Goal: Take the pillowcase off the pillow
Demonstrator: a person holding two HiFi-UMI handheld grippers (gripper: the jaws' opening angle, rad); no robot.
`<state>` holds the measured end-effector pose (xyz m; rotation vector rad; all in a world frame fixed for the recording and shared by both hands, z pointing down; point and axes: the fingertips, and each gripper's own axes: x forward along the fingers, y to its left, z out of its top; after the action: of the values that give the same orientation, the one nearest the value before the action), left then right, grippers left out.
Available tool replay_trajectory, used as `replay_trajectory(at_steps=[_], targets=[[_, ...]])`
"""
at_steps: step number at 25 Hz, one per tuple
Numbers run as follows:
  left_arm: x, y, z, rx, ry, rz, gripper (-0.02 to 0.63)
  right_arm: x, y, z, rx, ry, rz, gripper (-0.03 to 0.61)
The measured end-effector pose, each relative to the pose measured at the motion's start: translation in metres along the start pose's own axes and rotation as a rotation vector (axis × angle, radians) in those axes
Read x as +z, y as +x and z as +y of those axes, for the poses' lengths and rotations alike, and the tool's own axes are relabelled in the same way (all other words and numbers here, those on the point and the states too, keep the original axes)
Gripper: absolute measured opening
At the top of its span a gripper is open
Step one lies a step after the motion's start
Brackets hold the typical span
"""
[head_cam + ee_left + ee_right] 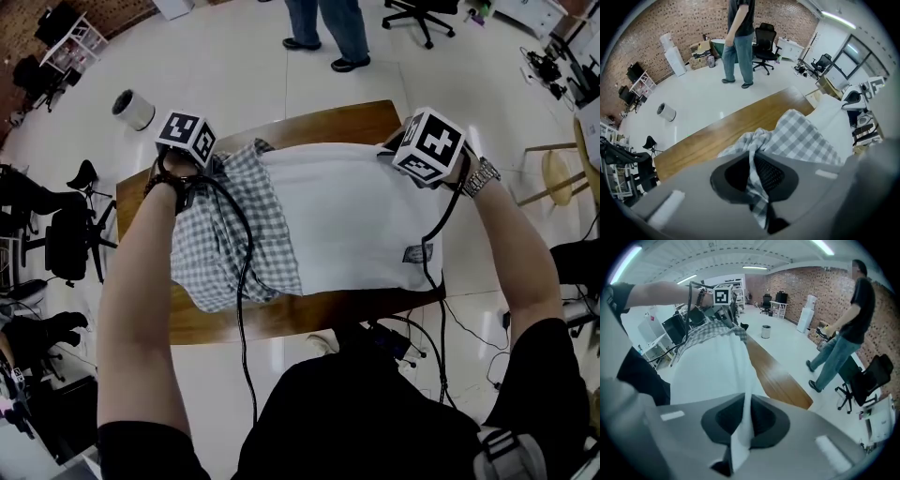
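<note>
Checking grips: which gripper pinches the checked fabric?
The left gripper: the checked pillowcase sits pinched between its jaws, while the right gripper pinches the white pillow.

Two bare forearms stretch forward, the left forearm [141,281] and the right forearm [511,244] set wide apart, each hand gripping a tool aimed steeply down. The left tool [752,176] has its jaws pinched on a fold of the checked pillowcase [801,138]. The right tool [743,423] is clamped on a pleat of the white pillow [708,366].
</note>
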<state>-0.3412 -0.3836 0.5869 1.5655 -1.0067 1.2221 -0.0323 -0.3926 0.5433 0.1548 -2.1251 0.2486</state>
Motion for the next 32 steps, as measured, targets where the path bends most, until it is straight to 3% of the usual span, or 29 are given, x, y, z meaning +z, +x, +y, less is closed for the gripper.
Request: replay_trajectory(at_steps=[7, 10, 17, 20, 25, 32], targets=[[-0.022, -0.012, 0.024, 0.036, -0.056, -0.049, 0.02, -0.016, 0.003, -0.017, -0.069, 0.039, 0.015, 0.02], [-0.025, -0.012, 0.021, 0.039, -0.034, -0.076, 0.021, -0.014, 0.012, -0.014, -0.087, 0.027, 0.024, 0.023], [-0.005, -0.031, 0.001, -0.001, 0.008, -0.28, 0.057, -0.001, 0.017, -0.015, -0.156, -0.014, -0.041, 0.108], [-0.008, -0.036, -0.002, 0.014, 0.015, -0.317, 0.072, 0.002, 0.017, -0.016, -0.221, -0.038, -0.079, 0.134], [-0.021, -0.048, -0.009, 0.047, 0.038, -0.399, 0.143, 0.004, 0.015, 0.006, -0.283, -0.071, -0.109, 0.175], [-0.051, -0.056, -0.025, 0.051, 0.051, -0.438, 0.153, 0.012, 0.014, 0.05, -0.297, -0.12, -0.125, 0.184]])
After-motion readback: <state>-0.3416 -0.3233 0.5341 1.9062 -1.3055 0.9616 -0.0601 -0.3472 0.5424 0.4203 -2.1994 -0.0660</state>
